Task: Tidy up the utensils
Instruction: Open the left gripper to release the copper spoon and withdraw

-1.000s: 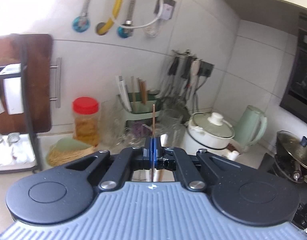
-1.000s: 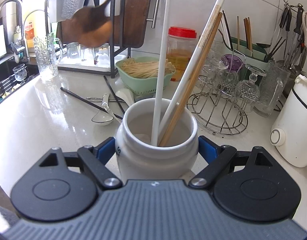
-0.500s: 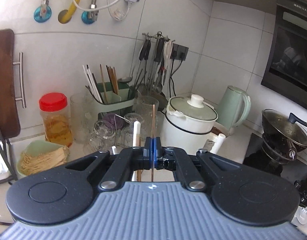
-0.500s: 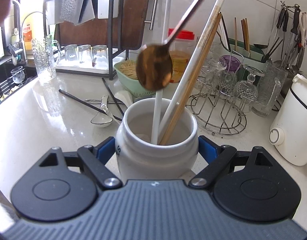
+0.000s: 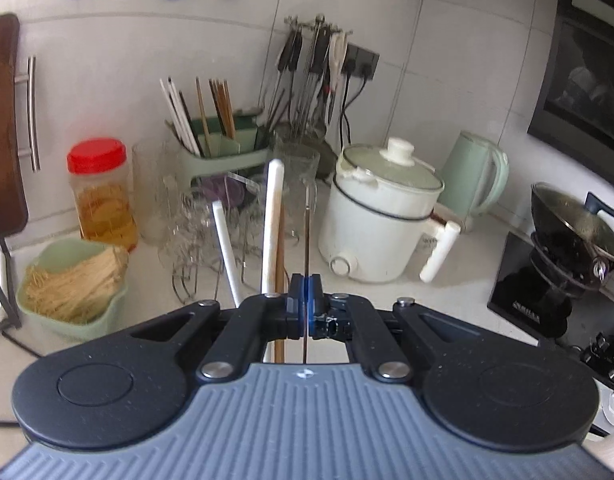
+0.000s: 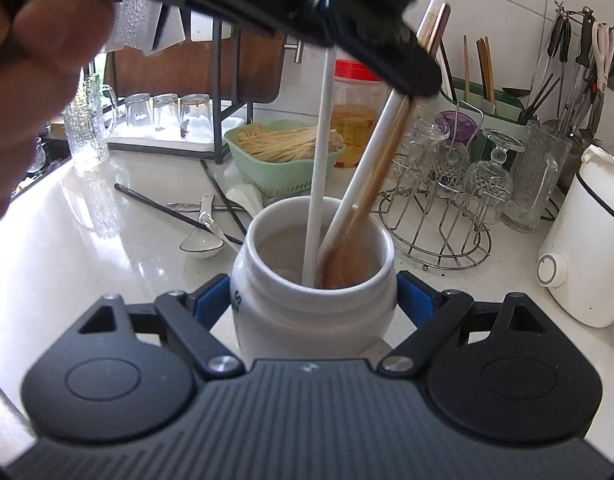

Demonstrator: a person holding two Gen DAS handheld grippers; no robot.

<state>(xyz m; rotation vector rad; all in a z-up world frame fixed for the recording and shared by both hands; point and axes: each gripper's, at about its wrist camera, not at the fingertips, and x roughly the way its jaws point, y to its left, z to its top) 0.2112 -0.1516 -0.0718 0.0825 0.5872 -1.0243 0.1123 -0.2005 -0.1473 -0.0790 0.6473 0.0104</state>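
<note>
We hold the white jar [image 6: 313,280] on the bench [image 6: 87,248] with the right gripper [image 6: 313,300], its blue fingers [image 6: 413,294] spread wide and pressing on either side of the jar's body; this grip likely keeps the jar from tipping while utensils go in from above. The left gripper [image 5: 305,304] has its fingers pressed together on the thin handle of a wooden spoon [image 6: 345,264], seen edge-on in the left wrist view. From the right wrist view that gripper hangs over the jar, and the spoon's bowl already sits inside the mouth, low against the far wall. We judge that the pinch high on the handle lets the spoon enter bowl-first.

The jar also holds a white chopstick [image 6: 321,160] standing nearly upright, and a white-and-brown pair [image 6: 381,152] leaning to the right beside the spoon.

More utensils wait on the bench left of the jar: a white ceramic spoon [image 6: 199,242] and dark chopsticks [image 6: 163,210]. Behind them a green basket [image 6: 275,176] holds pale thin sticks, and a green caddy [image 5: 223,152] by the wall carries further chopsticks.
</note>
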